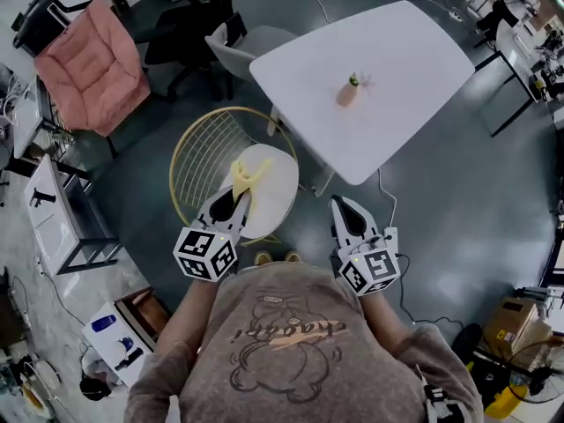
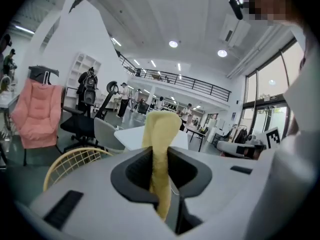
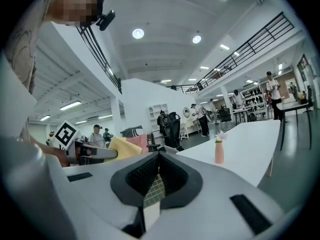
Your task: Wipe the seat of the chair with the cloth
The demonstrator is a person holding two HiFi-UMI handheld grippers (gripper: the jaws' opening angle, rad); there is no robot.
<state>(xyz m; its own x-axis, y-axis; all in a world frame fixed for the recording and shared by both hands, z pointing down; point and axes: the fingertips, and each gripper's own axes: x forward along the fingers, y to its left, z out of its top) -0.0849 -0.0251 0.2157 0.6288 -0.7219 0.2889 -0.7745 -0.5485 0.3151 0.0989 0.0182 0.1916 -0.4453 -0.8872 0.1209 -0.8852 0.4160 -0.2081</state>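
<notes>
Head view puts the person standing just in front of the gold wire chair (image 1: 201, 152), both arms out. The left claw (image 1: 231, 194) is clamped on 1 end of the yellow cloth (image 1: 247, 173), and the free end reaches out over the pale round seat (image 1: 275, 199). Whether it touches the cushion I can't tell. Left gripper view shows the cloth (image 2: 161, 134) pinched between the black pads with plenty sticking out, which looks meant to leave a loose flap for wiping. The right claw (image 1: 346, 208) hangs beside the chair, apart from it, jaws pressed together on nothing, likely kept clear. The white worktop (image 1: 388, 69) beyond plays no part.
</notes>
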